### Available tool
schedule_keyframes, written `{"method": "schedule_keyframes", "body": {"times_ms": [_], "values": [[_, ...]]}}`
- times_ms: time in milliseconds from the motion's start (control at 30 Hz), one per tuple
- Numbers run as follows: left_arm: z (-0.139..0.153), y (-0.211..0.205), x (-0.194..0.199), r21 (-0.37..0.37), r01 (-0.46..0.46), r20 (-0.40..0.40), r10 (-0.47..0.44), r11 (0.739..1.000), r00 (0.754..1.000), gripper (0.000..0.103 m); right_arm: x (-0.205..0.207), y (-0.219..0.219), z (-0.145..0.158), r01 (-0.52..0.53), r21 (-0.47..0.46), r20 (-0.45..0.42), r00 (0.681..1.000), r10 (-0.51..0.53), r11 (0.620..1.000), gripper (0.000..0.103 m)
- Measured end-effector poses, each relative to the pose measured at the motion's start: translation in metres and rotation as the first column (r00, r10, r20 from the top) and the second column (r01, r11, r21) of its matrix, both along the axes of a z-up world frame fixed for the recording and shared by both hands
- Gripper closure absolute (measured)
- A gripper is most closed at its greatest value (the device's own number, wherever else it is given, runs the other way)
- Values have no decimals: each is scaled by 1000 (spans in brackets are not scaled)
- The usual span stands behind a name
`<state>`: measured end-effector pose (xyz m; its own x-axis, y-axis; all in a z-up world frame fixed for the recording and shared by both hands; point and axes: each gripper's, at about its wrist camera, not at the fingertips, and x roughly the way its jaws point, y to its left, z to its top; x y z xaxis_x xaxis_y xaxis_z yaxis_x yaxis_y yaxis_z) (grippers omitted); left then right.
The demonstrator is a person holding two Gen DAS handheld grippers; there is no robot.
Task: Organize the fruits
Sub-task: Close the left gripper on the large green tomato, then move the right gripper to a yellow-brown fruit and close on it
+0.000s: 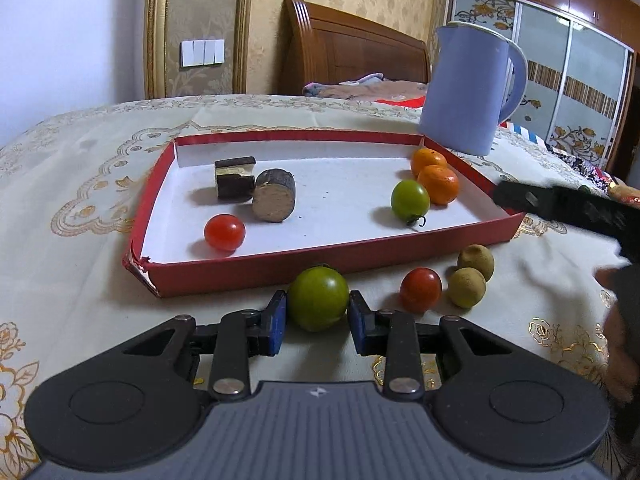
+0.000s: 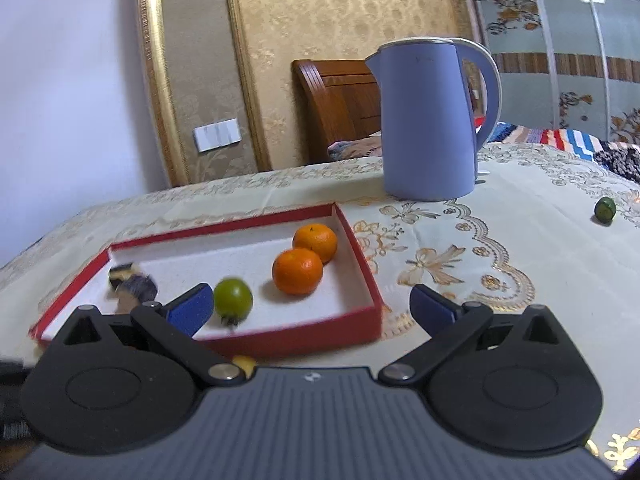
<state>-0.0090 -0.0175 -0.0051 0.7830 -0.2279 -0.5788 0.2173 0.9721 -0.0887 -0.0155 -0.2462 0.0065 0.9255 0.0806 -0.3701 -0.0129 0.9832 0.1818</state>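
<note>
Left gripper (image 1: 318,312) is clamped on a green tomato (image 1: 318,298), both blue pads (image 1: 276,316) pressed against its flanks, the fruit sitting on the patterned tablecloth (image 1: 80,200) just outside the near wall of the red tray (image 1: 336,254). The governing relation: the tray lies directly ahead of this claw and beyond the held fruit, so the tomato must clear the near wall to land inside; being round, it offers no long axis to align. Right gripper (image 2: 312,306) stands spread wide and empty, over the tray's near right corner. Also outside the tray, to the right of the held fruit, lie a red tomato (image 1: 421,289) and two brownish-green fruits (image 1: 467,288), touching or nearly so. Inside the tray: one red tomato (image 1: 224,232), one green tomato (image 1: 410,200), two oranges (image 1: 438,184) at the far right, and two dark blocks (image 1: 274,196) of uncertain kind. A blue kettle (image 1: 468,88) stands beyond. A small green object (image 2: 604,209) lies far right, too small to identify. Contact beneath the held tomato cannot be confirmed.
</note>
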Motion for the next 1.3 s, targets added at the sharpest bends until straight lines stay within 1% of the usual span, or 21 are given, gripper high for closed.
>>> {"method": "schedule_keyframes", "body": {"times_ms": [100, 200, 233, 300, 467, 500, 533, 567, 600, 633, 700, 767, 867, 933, 1000, 1200, 1300], "values": [[0, -1, 0, 10, 0, 2, 0, 1000, 1000, 71, -11, -12, -1, -29, 27, -22, 999, 30, 999, 0], [0, -2, 0, 15, 0, 1, 0, 1000, 1000, 71, -17, -16, -2, -27, -10, -34, 999, 26, 1000, 0], [0, -2, 0, 17, 1, 0, -1, 1000, 1000, 71, -17, -15, -1, -44, -24, -48, 998, 43, 999, 0], [0, -4, 2, 23, 3, -1, -3, 1000, 1000, 71, -19, -9, -3, -98, -65, -68, 993, 94, 993, 11], [0, -3, 2, 13, 3, -3, -3, 1000, 1000, 71, -25, 19, -5, -227, -188, -92, 973, 213, 955, 26], [0, -3, 2, 14, 3, -3, -3, 1000, 1000, 71, -26, 25, -5, -250, -212, -97, 967, 234, 945, 34], [0, -2, 3, 15, 3, -2, -3, 1000, 1000, 71, -26, 29, -5, -268, -222, -109, 962, 249, 937, 37], [0, -2, 3, 13, 3, -2, -3, 1000, 1000, 71, -25, 33, -6, -288, -224, -125, 956, 265, 931, 44], [0, -2, 3, 10, 3, -2, -3, 1000, 1000, 71, -23, 36, -8, -309, -215, -146, 948, 283, 926, 48], [0, -2, 3, 9, 3, -3, -3, 1000, 1000, 71, -21, 38, -8, -326, -202, -161, 941, 297, 924, 49], [0, -2, 3, 9, 3, -2, -3, 1000, 1000, 71, -18, 40, -10, -356, -177, -188, 928, 323, 918, 58], [0, -1, 3, 6, 3, -3, -3, 1000, 1000, 71, -15, 41, -11, -368, -150, -202, 920, 336, 918, 58], [0, -2, 3, 6, 3, -2, -3, 1000, 1000, 71, -10, 42, -11, -376, -132, -209, 915, 345, 917, 58], [0, -1, 3, 2, 3, -3, -3, 1000, 1000, 71, -6, 44, -12, -385, -122, -215, 910, 354, 915, 61], [0, 0, 3, -3, 3, -3, -3, 1000, 1000, 71, -3, 48, -12, -385, -121, -217, 910, 354, 915, 64], [0, 0, 3, -5, 2, -3, -2, 1000, 1000, 71, 0, 62, -11, -402, -152, -215, 905, 366, 903, 64], [0, 0, 3, -5, 2, -3, -2, 1000, 1000, 71, -1, 64, -11, -406, -164, -215, 904, 369, 899, 72]]}}
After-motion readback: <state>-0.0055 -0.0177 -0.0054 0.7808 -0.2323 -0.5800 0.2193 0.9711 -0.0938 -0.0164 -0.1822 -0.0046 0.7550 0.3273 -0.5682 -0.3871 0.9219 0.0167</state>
